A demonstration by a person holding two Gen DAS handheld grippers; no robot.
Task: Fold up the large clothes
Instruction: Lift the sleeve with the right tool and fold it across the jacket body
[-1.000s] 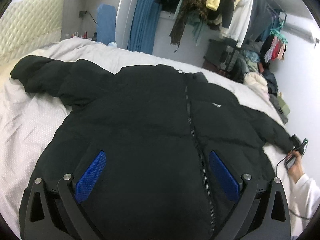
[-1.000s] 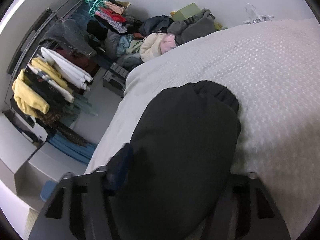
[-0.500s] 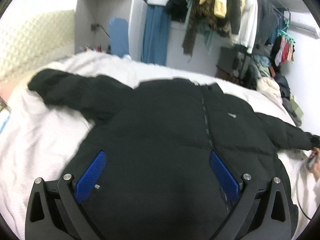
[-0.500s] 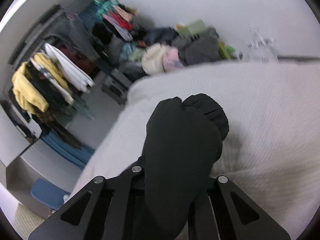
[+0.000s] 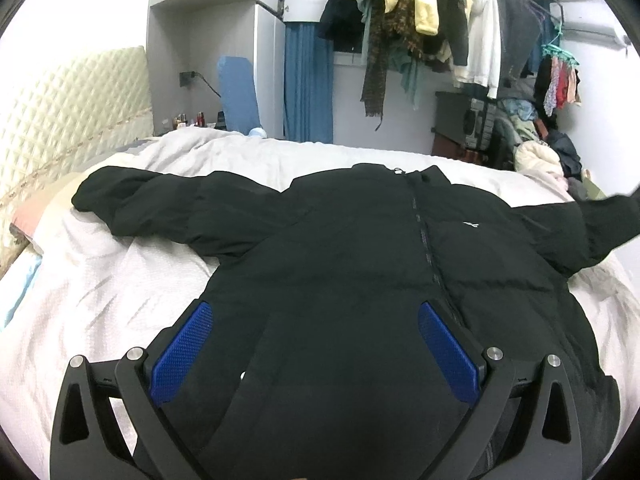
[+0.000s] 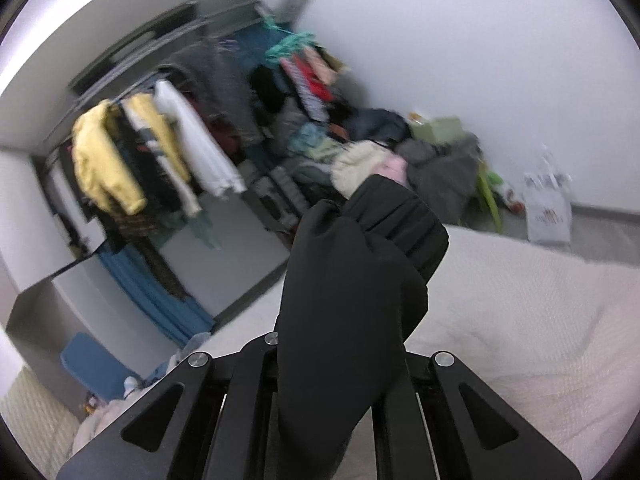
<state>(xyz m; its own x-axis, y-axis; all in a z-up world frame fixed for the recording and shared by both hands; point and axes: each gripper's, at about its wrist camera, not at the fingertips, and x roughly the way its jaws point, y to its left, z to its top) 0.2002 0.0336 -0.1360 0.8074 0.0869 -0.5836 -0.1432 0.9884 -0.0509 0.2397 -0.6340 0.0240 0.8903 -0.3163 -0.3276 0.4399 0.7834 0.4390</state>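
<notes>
Jacket sleeve [image 6: 352, 280] in right claw [image 6: 340, 364]

Ahead of the left gripper [image 5: 314, 350], whose finger pads [image 5: 182, 350] are blue with a fine dotted texture, lies the plain black padded zip jacket [image 5: 360, 264] on a white waffle-textured bedspread [image 5: 92, 300]. Black sleeve cuff [image 6: 400, 216] ribbed. Cream diamond-quilted headboard [image 5: 60, 108] to the left.
</notes>
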